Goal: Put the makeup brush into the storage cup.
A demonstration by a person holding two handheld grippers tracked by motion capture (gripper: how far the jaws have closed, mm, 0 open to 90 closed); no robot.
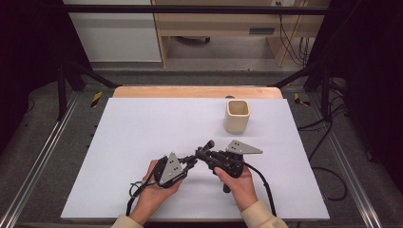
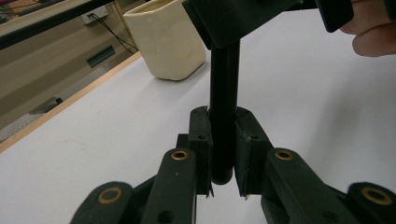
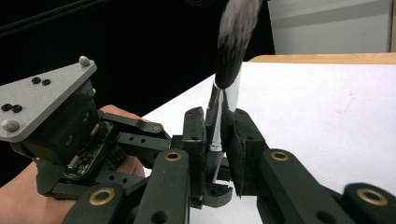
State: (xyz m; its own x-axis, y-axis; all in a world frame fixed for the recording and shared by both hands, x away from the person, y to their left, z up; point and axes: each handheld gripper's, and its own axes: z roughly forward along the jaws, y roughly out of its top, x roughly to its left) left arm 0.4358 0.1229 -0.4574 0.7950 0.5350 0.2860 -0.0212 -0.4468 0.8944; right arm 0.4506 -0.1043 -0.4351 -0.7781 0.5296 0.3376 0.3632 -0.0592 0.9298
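Note:
A make-up brush (image 1: 205,146) with a black handle, silver ferrule and dark bristles is held between both grippers low over the white table top (image 1: 142,133). My left gripper (image 1: 190,164) is shut on the black handle (image 2: 224,116), which rises between its jaws (image 2: 223,154). My right gripper (image 1: 202,153) is shut on the silver ferrule (image 3: 218,116), just below the bristles (image 3: 233,37). The two grippers face each other, tips almost touching. In the right gripper view the left gripper (image 3: 70,135) sits close at the left, in a hand.
A cream square cup (image 1: 236,116) stands upright behind the grippers, to the right of centre; it also shows in the left gripper view (image 2: 166,39). The table's wooden far edge (image 1: 197,91) lies beyond it. Cables trail from both grippers toward the near edge.

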